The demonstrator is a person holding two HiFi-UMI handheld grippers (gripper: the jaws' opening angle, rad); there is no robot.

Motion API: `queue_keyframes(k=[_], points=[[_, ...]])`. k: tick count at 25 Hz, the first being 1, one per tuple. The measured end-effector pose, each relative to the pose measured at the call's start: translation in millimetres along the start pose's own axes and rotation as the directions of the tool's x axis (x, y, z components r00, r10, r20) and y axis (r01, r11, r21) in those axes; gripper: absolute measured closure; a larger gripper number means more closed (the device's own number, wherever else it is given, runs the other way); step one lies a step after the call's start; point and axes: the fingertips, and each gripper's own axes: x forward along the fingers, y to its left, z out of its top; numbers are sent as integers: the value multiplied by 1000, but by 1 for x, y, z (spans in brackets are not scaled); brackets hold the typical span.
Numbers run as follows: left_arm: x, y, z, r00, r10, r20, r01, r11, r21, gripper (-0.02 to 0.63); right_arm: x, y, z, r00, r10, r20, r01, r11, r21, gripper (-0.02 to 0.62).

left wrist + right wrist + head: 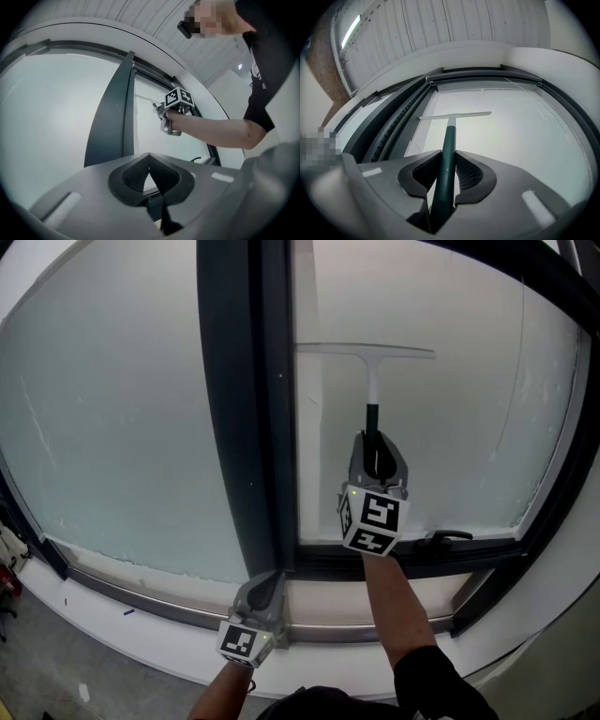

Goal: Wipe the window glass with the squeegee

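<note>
The squeegee [371, 381] has a white blade held flat against the right window pane [450, 427] and a dark green handle [448, 154]. My right gripper [377, 457] is shut on that handle, with the blade [454, 115] level across the upper middle of the glass [511, 136]. My left gripper [267, 589] is shut and empty, low by the sill near the foot of the dark mullion [239, 399]. In the left gripper view the jaws [150, 176] meet on nothing, and the right gripper [169, 115] shows beyond with the arm holding it.
A frosted left pane [112, 418] lies beyond the mullion. A black window handle [448, 536] sits on the lower frame right of my right gripper. The white sill [141, 601] runs along the bottom, with grey floor [37, 662] at lower left.
</note>
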Motion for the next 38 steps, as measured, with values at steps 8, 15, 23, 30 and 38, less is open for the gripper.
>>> queue_keyframes(k=[8, 15, 23, 30, 38], points=[[7, -13, 5, 999, -34, 3, 34, 999, -11, 606, -10, 3, -10, 1000, 1, -21, -1, 1000, 8, 500], [-2, -9, -2, 1000, -19, -13, 19, 1000, -6, 606, -22, 4, -27, 999, -6, -40, 6, 1000, 0, 500], [-5, -11, -6, 1000, -16, -15, 15, 1000, -24, 607, -38, 5, -43, 997, -14, -69, 13, 1000, -4, 500], [-12, -16, -17, 999, -15, -45, 13, 999, -45, 607, -51, 8, -62, 994, -14, -109, 14, 1000, 6, 500], [-17, -21, -22, 998, -23, -66, 21, 999, -35, 607, -67, 10, -77, 990, -13, -139, 15, 1000, 16, 500]])
